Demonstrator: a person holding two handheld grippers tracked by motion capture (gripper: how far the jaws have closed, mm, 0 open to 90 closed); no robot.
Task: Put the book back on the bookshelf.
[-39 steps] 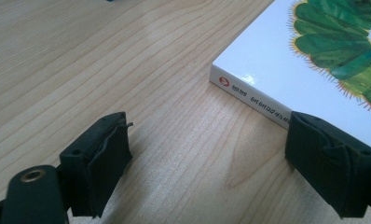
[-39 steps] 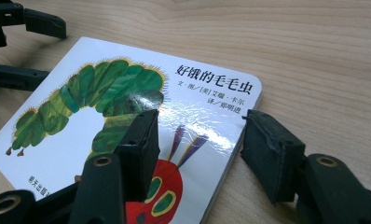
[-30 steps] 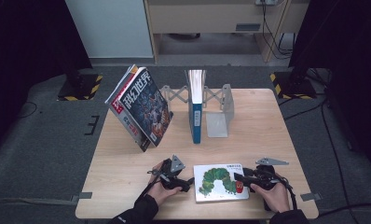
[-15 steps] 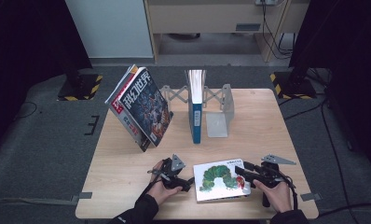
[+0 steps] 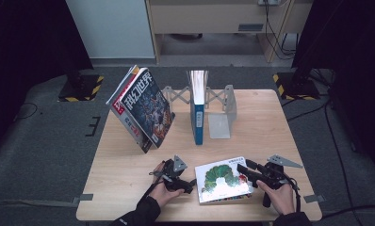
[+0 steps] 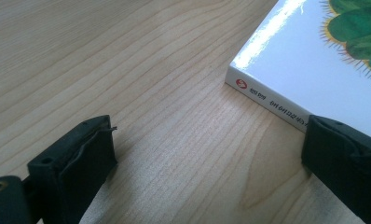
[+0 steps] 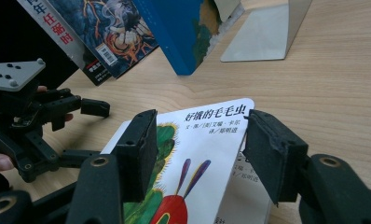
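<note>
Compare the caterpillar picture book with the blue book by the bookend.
The caterpillar book lies flat at the table's near edge; the blue book stands upright against the metal bookend. The caterpillar book shows a white illustrated cover, the blue book a plain spine. The caterpillar book sits between both tools. Both rest on the table.

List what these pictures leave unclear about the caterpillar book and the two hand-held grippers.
- Caterpillar book: in the left gripper view the frame's edge cuts off most of its cover.
- Spine print: too small and blurred to read.
- Right hand-held gripper: jaws open around the lifted cover; whether a pad touches it is hidden by the cover itself.
- Left hand-held gripper: one jaw overlaps the book's edge; contact is unclear.
</note>
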